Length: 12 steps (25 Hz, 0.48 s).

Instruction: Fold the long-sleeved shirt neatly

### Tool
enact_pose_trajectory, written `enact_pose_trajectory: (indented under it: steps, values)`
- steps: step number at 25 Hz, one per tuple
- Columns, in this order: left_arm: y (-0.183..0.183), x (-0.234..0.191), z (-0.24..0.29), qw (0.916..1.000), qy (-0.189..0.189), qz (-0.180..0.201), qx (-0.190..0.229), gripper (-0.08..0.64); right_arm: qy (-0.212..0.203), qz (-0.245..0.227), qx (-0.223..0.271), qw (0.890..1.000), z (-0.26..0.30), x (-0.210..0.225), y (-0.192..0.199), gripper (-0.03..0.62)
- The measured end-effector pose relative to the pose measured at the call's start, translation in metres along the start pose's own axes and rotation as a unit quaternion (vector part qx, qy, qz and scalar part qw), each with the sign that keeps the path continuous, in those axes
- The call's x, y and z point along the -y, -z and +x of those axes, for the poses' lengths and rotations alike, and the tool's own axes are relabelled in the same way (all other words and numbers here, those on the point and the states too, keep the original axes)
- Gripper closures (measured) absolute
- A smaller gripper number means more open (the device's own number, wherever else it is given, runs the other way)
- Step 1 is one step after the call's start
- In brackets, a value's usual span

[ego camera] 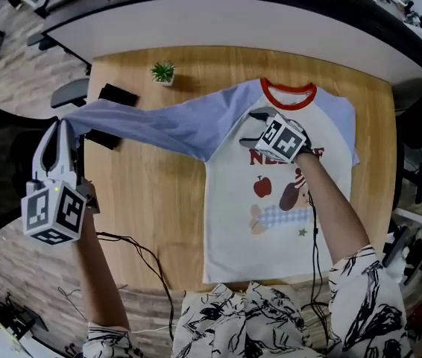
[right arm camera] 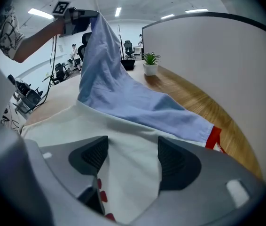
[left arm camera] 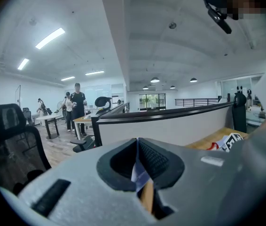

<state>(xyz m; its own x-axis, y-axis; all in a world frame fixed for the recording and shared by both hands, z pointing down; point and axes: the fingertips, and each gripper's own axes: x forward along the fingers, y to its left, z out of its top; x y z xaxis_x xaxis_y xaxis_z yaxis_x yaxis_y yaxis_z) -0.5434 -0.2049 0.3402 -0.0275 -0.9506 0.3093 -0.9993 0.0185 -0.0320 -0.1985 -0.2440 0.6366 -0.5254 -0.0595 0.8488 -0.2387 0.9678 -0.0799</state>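
Left hand-held gripper (ego camera: 63, 130) clenched on sleeve (ego camera: 159, 121); right hand-held gripper (ego camera: 254, 129) released over shirt (ego camera: 256, 222); wooden table (ego camera: 151, 200), likely office (left arm camera: 62, 147).

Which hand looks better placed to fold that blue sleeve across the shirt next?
Left. The left gripper is shut on the end of the sleeve, lifted off the table. The right gripper is open over the chest of the shirt, probably steadying it.

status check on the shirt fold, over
Left gripper shut on sleeve end, held above table. Right gripper open, over shirt chest. Shirt flat, not yet folded. Plant and black object near raised sleeve.
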Motion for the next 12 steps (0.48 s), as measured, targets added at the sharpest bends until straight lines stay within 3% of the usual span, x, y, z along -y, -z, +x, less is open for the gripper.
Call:
enact_pose_trajectory:
  steps: [7,12]
  values:
    - [-0.040,0.107,-0.004,0.9950,0.086,0.018,0.046,0.541,-0.013,0.038,0.028,0.999,-0.010,-0.009,-0.006,0.232]
    - [-0.051,0.206,-0.003,0.9838,0.161,0.046,0.064,0.541,-0.009,0.031,0.045,0.998,-0.045,-0.012,0.013,0.232]
